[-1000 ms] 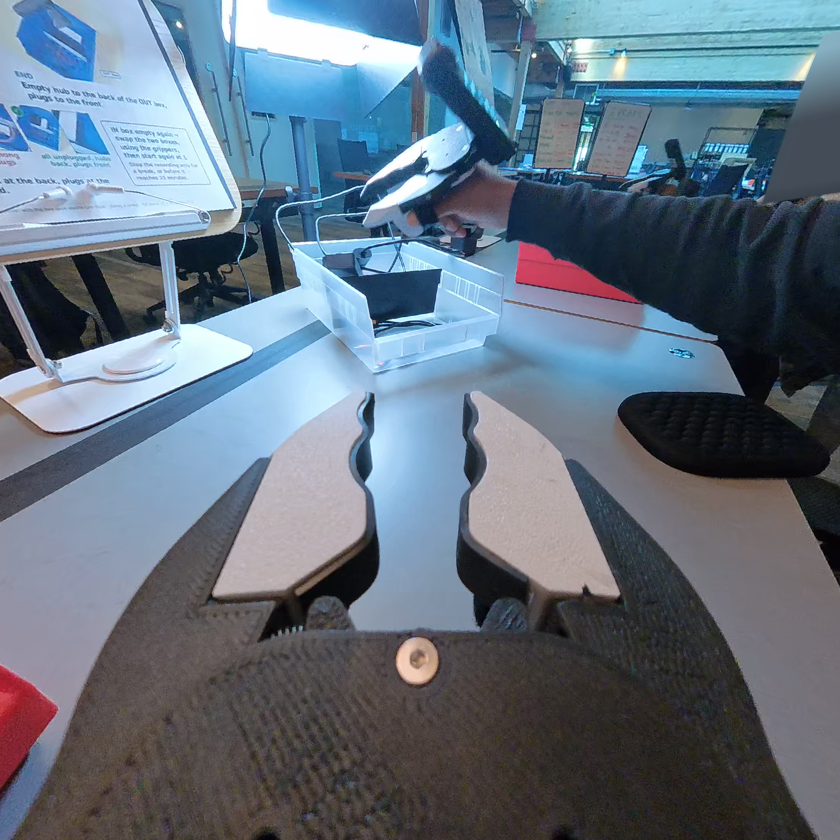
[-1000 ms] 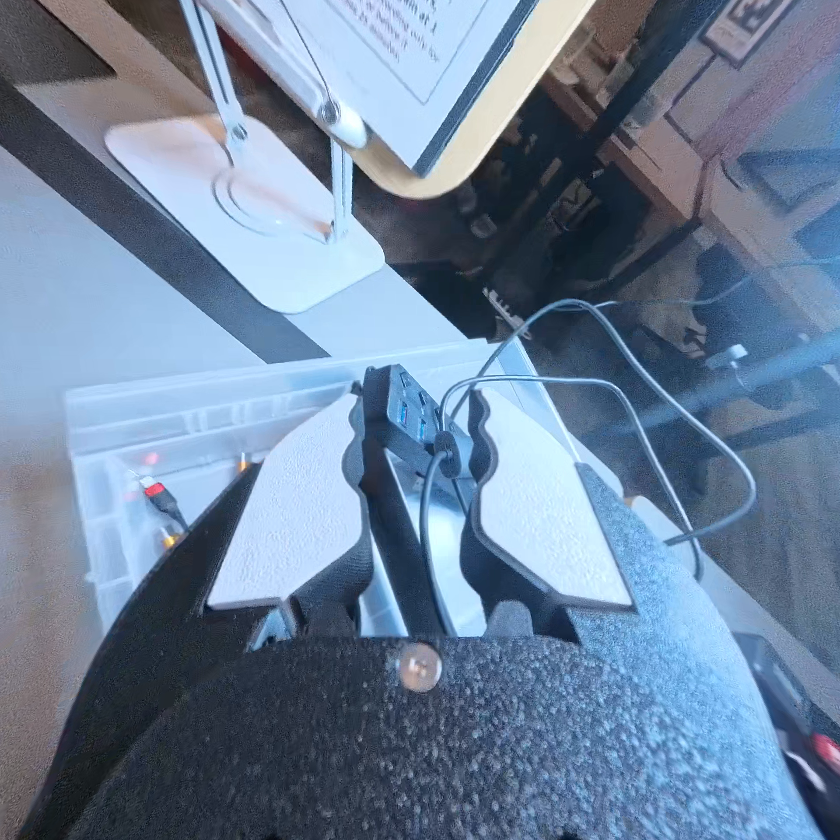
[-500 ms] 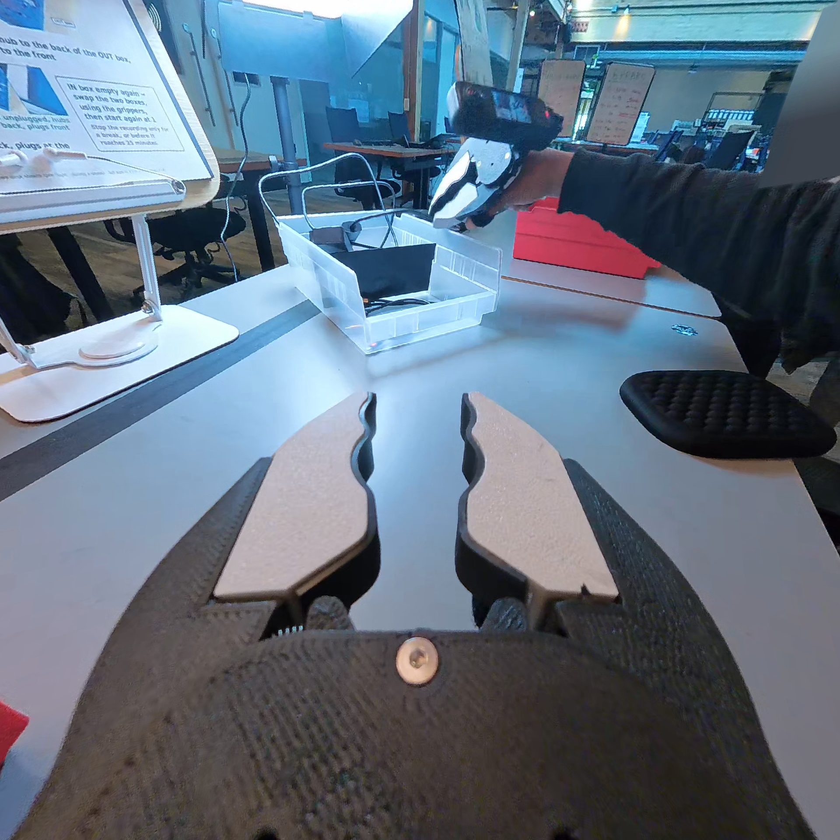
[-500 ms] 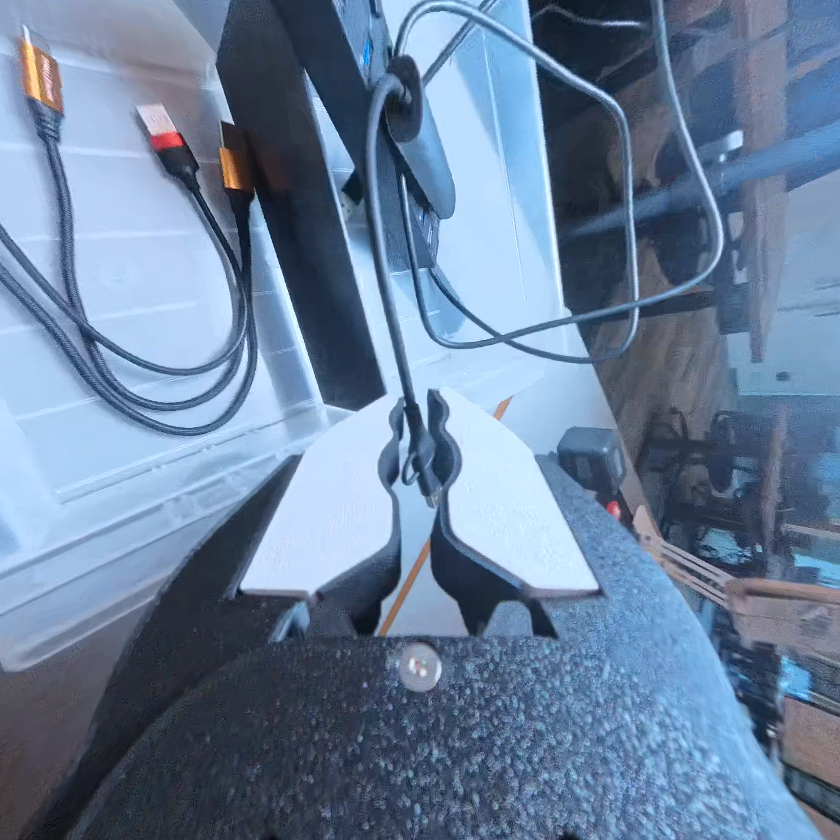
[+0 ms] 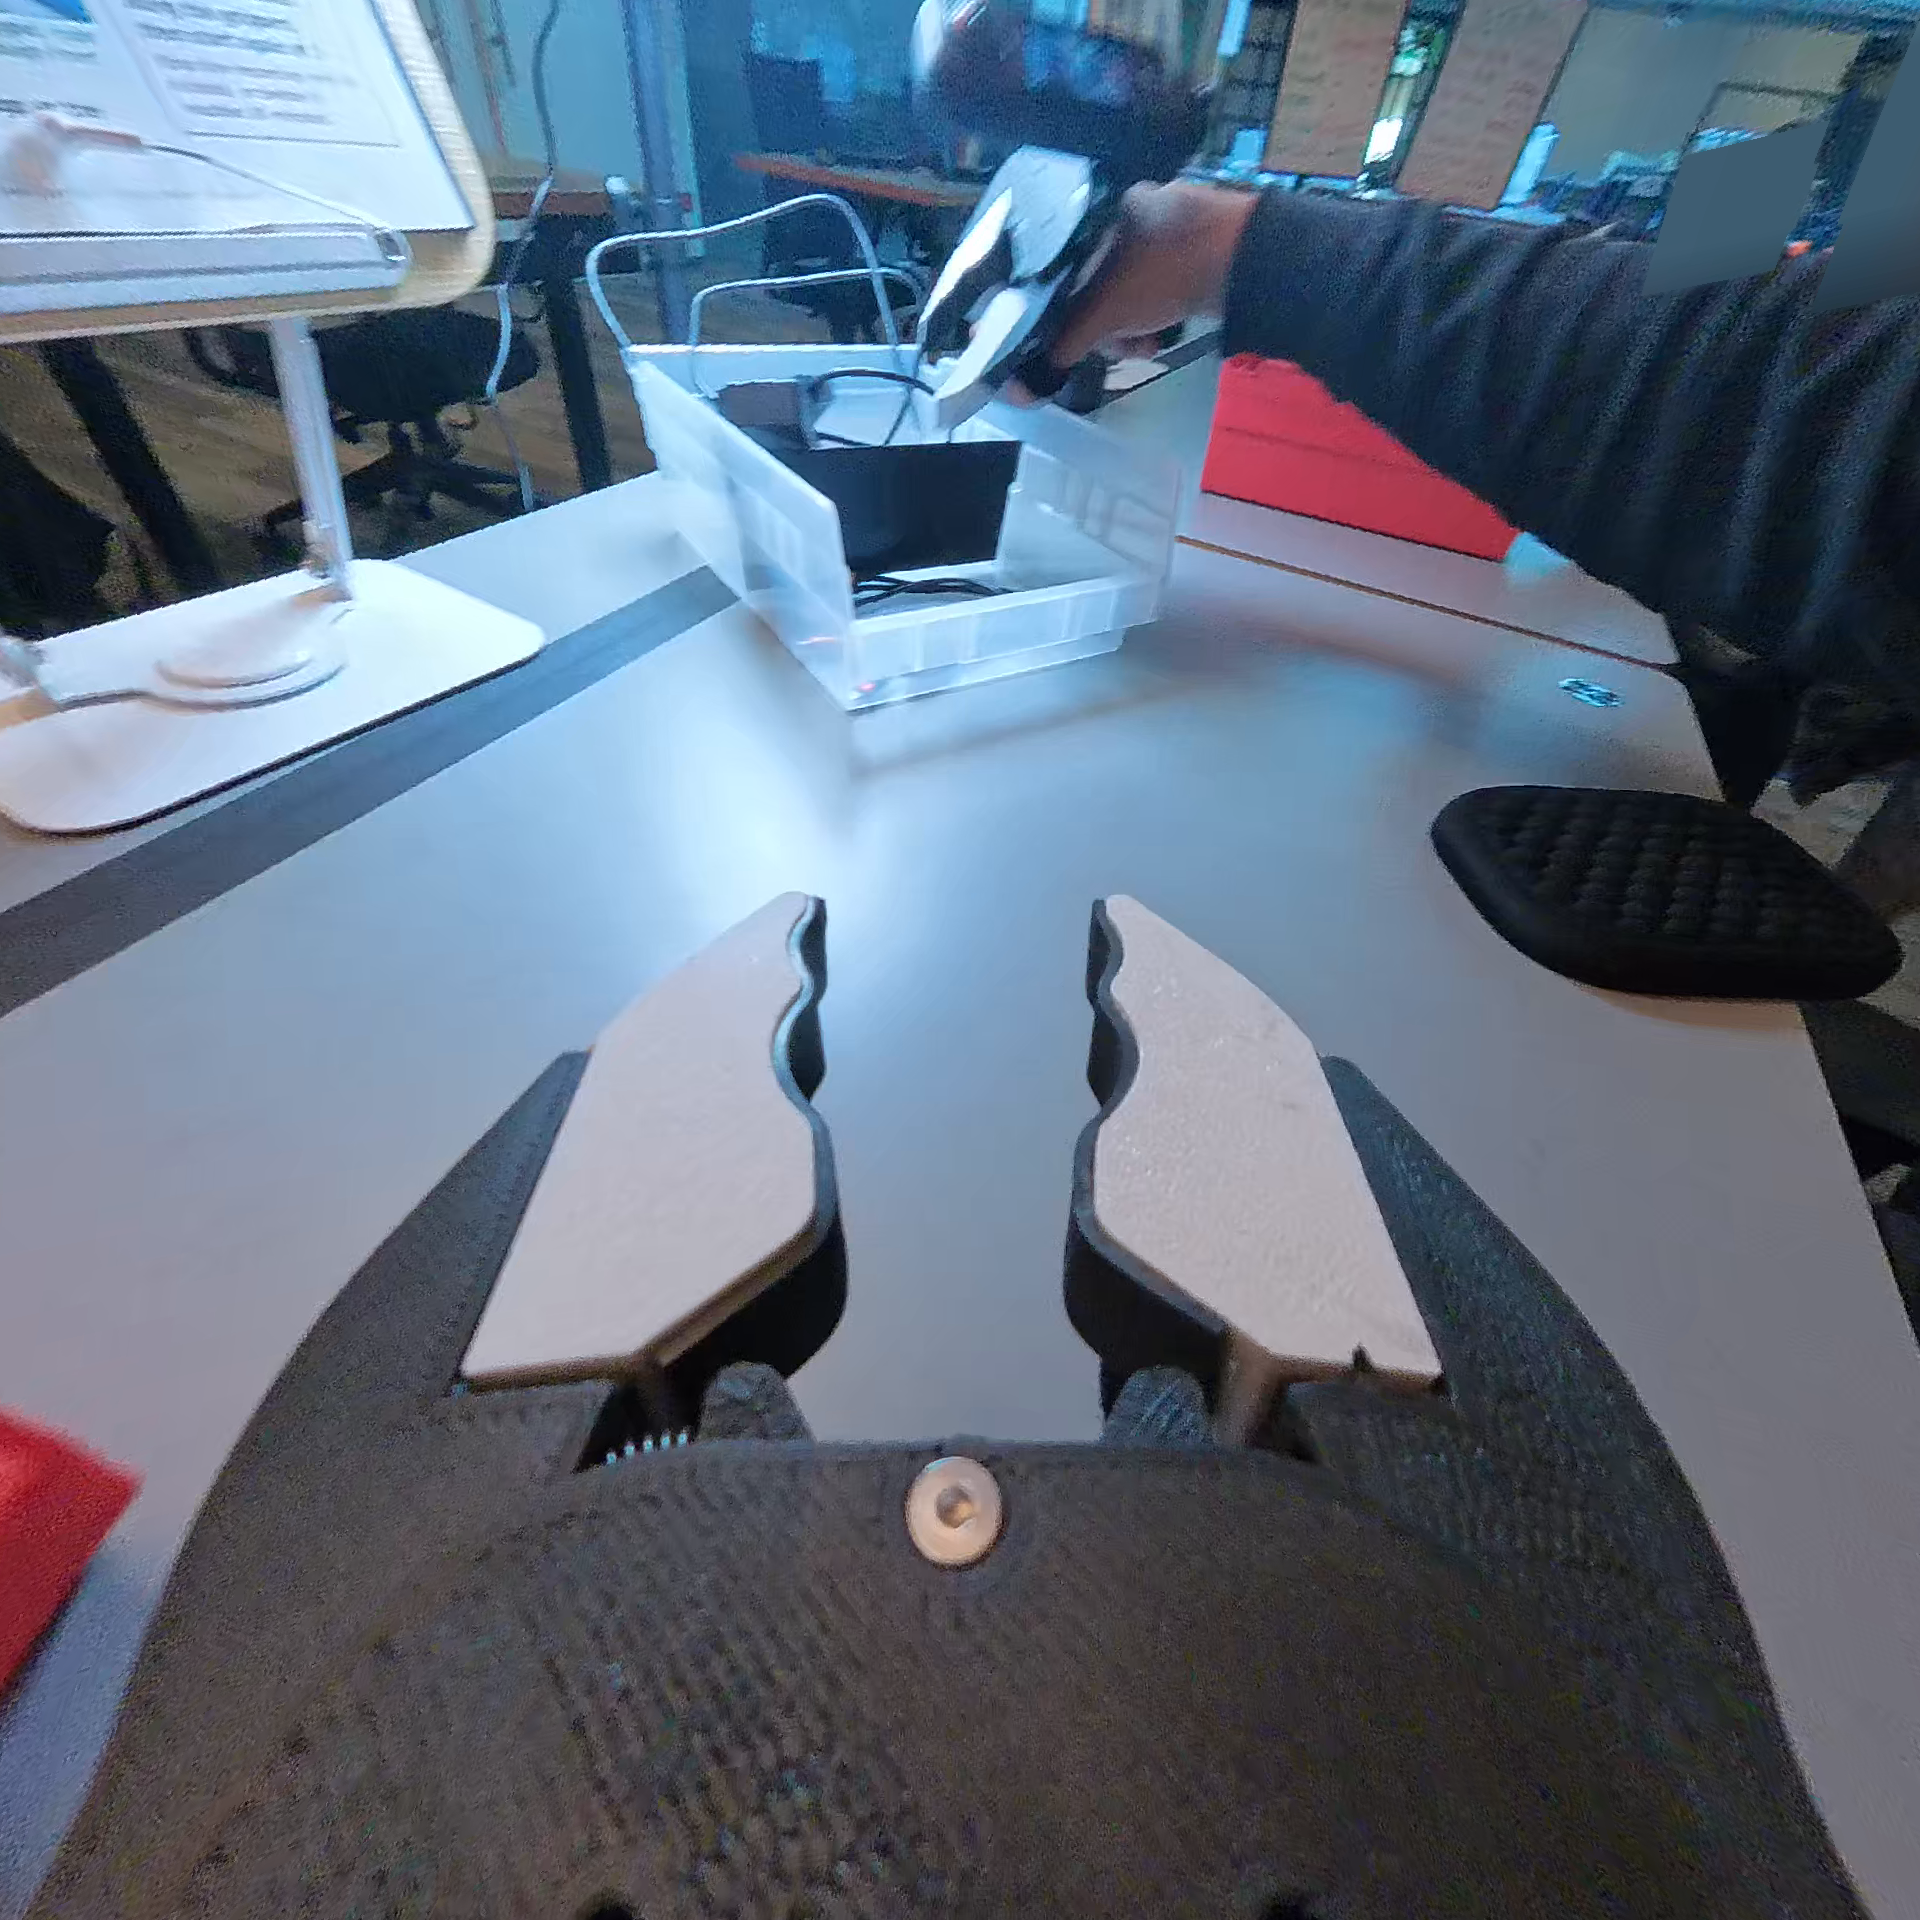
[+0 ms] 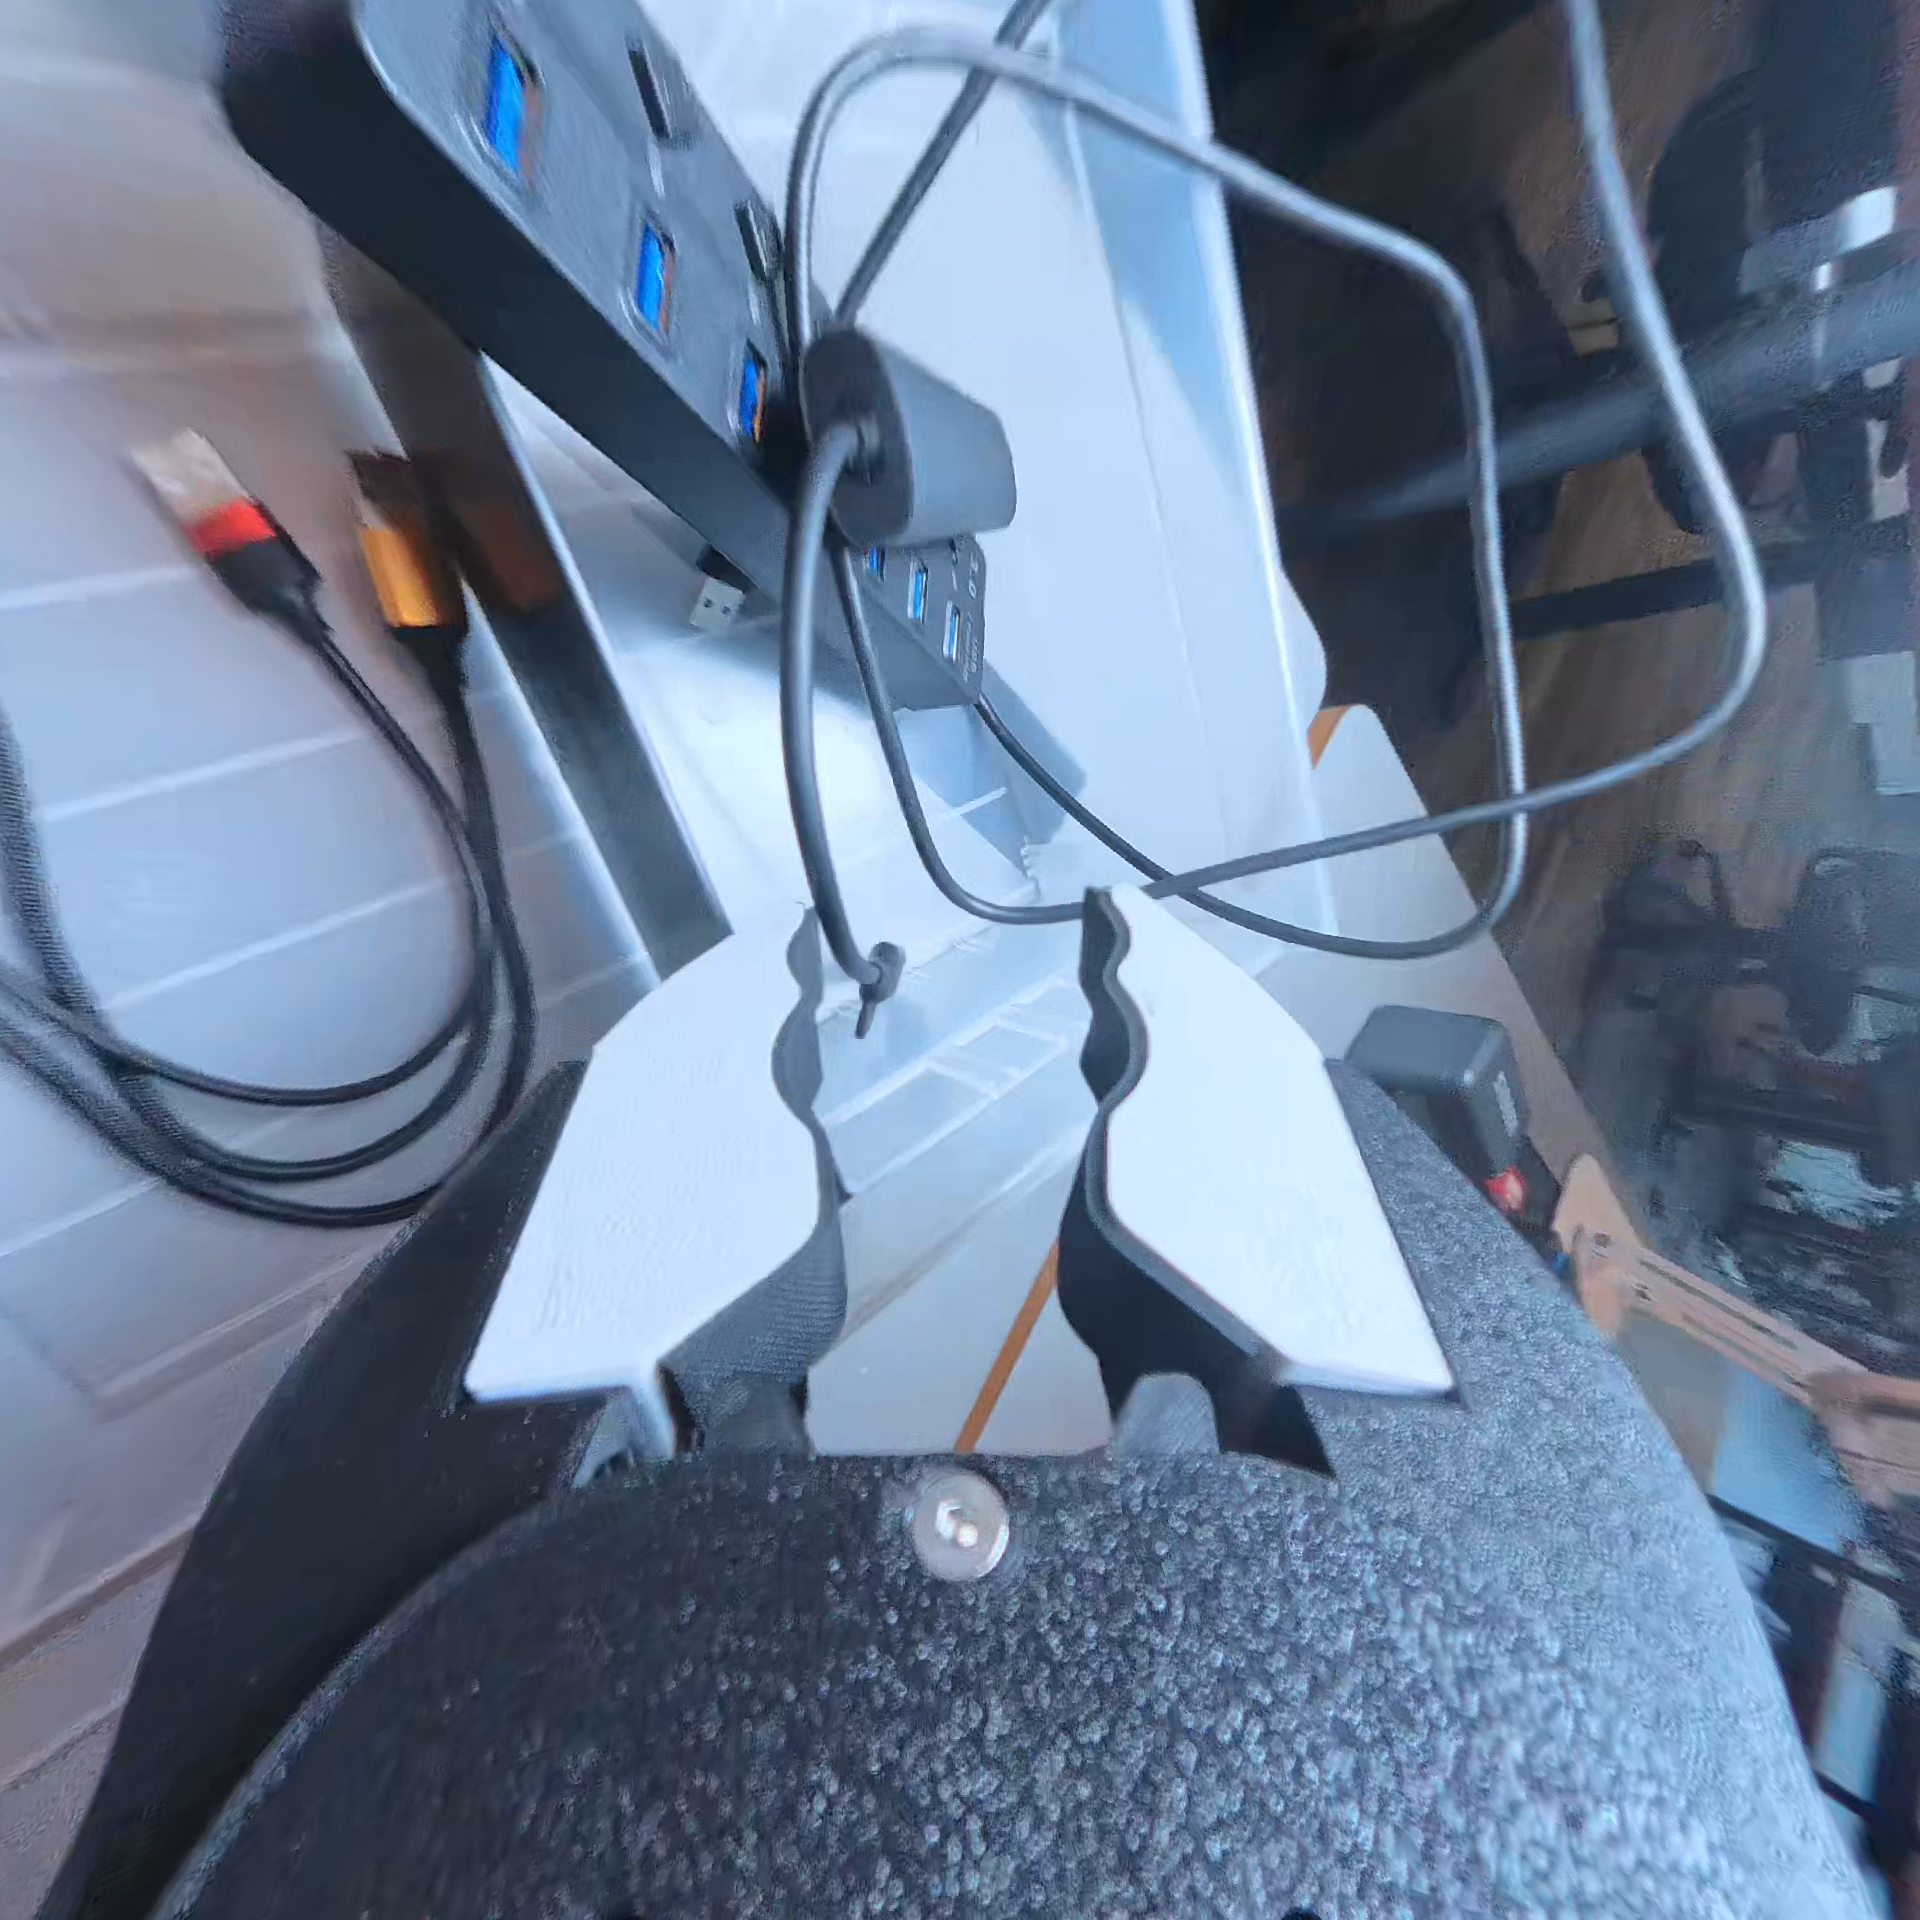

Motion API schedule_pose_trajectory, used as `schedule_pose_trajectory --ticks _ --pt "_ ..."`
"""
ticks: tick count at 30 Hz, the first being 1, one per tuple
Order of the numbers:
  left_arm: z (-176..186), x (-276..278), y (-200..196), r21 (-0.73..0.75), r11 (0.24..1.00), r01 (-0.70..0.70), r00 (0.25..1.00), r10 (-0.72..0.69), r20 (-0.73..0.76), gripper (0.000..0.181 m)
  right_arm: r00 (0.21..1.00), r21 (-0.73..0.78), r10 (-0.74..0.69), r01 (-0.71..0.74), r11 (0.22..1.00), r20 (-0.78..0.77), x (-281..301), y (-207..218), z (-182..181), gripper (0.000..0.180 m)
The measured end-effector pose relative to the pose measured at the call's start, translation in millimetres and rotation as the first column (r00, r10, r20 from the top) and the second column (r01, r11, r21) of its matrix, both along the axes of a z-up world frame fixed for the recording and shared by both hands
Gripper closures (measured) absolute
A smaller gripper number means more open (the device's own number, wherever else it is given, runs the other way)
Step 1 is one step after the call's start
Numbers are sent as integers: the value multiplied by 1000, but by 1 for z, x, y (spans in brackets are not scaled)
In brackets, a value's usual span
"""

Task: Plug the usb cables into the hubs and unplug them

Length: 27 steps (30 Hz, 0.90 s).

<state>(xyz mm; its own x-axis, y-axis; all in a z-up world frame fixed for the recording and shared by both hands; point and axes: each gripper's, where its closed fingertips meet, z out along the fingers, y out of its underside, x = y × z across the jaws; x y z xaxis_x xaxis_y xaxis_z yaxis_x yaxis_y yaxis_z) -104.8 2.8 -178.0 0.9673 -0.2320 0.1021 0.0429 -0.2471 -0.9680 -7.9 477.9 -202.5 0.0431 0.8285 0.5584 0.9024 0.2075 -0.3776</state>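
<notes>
My right gripper is open over the back of a clear plastic bin. A thin black hub cable hangs loose by its left finger, its end free between the jaws. Black USB hubs with blue ports lie in the bin, a smaller dark one on top. Loose USB plugs, one red and one orange, lie in the front part. My left gripper is open and empty, low over the grey table. It sees the bin and the right gripper above it.
A white document stand with a printed sheet is at the left. A black wrist pad lies at the right edge. A red bin stands behind the clear one. A red object shows at the lower left. A sleeved arm reaches across. The grippers' ends are close to 50 cm from one another.
My right gripper, shut on the hub cable half a second ago, has opened and let it go. It has dropped lower over the bin. The left gripper has stayed open and drifted slightly.
</notes>
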Motion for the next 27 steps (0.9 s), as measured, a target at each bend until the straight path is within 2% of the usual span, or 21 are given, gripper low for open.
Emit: schedule_pose_trajectory --ticks 4,7,8,10,12,14,15,16,18,20,21,23,25,27 --pt "4 -35 -14 -58 993 -100 991 95 -89 123 974 -17 113 -119 993 -197 3 -51 42 130" --pt "2 -71 -32 -121 969 -215 951 180 -251 120 936 -84 238 -267 960 -259 4 -115 41 133" --pt "-1 -85 -41 -160 954 -255 932 198 -305 120 930 -125 274 -311 942 -244 4 -138 30 134" --pt "-13 -112 -59 -265 908 -323 900 208 -384 120 941 -190 320 -336 922 -111 8 -170 -5 132" --pt "-29 -134 -75 -366 855 -368 873 181 -453 121 934 -199 352 -333 922 69 10 -184 -42 123" --pt "-50 -158 -89 -467 777 -422 834 130 -537 118 915 -160 352 -324 933 197 5 -182 -68 122" --pt "-61 -166 -96 -514 739 -437 820 93 -564 117 908 -132 346 -323 937 236 -1 -177 -76 127" --pt "-72 -172 -101 -561 701 -440 819 57 -571 114 896 -125 360 -338 933 260 -5 -176 -83 145" --pt "-92 -177 -108 -639 643 -422 829 -12 -559 114 872 -93 392 -382 919 294 -10 -180 -86 148" --pt "-104 -186 -110 -655 607 -449 798 -56 -600 116 850 -105 433 -422 901 300 -3 -198 -86 148" --pt "-107 -191 -107 -637 615 -464 768 -79 -636 121 840 -120 459 -444 888 289 2 -212 -87 148" --pt "-110 -203 -98 -571 636 -519 682 -94 -725 144 811 -133 512 -496 858 283 16 -245 -86 148" --pt "-110 -205 -86 -515 674 -530 592 -141 -794 150 781 -140 567 -550 823 261 33 -280 -86 148" --pt "-110 -190 -67 -499 718 -485 608 -134 -783 150 751 -124 618 -607 785 234 49 -314 -86 147"
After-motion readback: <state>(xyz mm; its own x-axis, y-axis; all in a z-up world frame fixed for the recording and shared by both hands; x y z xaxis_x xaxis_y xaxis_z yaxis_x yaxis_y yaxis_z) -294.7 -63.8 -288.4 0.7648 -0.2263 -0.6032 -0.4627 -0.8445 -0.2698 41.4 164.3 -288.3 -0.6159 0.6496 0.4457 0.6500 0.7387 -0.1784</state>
